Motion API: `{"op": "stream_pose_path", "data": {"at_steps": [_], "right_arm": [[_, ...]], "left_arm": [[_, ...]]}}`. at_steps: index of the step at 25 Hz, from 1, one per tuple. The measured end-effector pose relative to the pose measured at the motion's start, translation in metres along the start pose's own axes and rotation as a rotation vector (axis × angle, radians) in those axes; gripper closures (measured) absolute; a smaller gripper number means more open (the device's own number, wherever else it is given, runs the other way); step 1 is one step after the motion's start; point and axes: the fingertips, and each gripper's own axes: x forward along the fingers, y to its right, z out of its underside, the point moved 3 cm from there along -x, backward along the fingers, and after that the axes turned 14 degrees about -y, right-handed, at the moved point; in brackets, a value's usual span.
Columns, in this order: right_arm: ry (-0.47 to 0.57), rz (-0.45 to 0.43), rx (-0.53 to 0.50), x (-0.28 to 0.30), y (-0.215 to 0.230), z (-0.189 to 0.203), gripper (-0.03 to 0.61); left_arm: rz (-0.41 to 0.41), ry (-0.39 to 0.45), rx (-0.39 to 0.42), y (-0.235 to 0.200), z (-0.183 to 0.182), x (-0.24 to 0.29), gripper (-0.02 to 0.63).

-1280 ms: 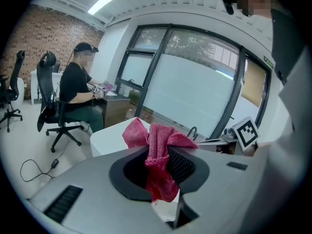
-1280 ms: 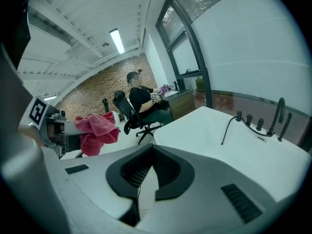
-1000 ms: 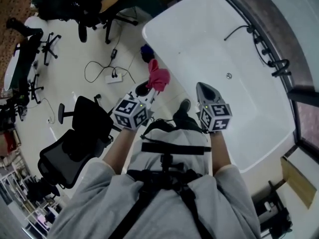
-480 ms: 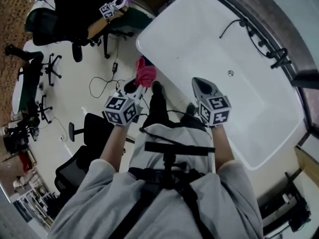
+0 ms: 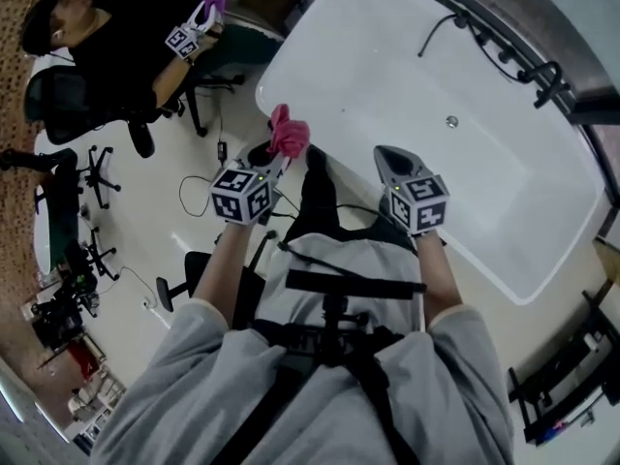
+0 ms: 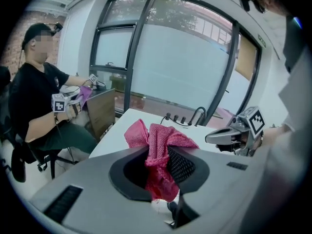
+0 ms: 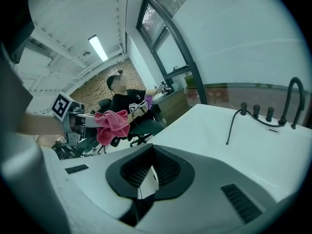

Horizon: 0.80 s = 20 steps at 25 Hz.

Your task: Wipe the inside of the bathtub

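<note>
The left tool (image 5: 274, 160) is clamped on a bunched pink cloth (image 5: 289, 134). The fabric is squeezed between its pads and spills out above and below them. It hangs in the air over the floor, just beside the near rim of the white bathtub (image 5: 407, 56), not inside the tub. The right tool (image 5: 394, 166) is pressed together on nothing and hovers over the tub's near edge. Dark tap fittings (image 5: 531, 70) line the tub's far rim. A seated person (image 5: 121, 42) in black is off to the left.
</note>
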Motion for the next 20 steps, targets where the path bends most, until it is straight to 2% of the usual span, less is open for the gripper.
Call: {"op": "stream_pose_path", "data": {"at_steps": [6, 10, 13, 17, 20], "right_arm": [[0.002, 0.017, 0.064, 0.057, 0.000, -0.014, 0.569], [-0.020, 0.046, 0.108, 0.100, 0.006, -0.023, 0.569], [-0.024, 0.070, 0.121, 0.130, 0.024, -0.027, 0.569], [-0.054, 0.097, 0.161, 0.156, 0.042, -0.015, 0.569], [-0.082, 0.096, 0.186, 0.177, 0.045, 0.004, 0.569]], "left_arm": [[0.003, -0.138, 0.144, -0.044, -0.002, 0.043, 0.532], [0.043, -0.245, 0.222, -0.078, -0.003, 0.078, 0.532], [0.079, -0.320, 0.312, -0.096, -0.002, 0.117, 0.532], [0.144, -0.438, 0.409, -0.111, 0.014, 0.161, 0.532], [0.156, -0.534, 0.462, -0.126, 0.036, 0.183, 0.532]]}}
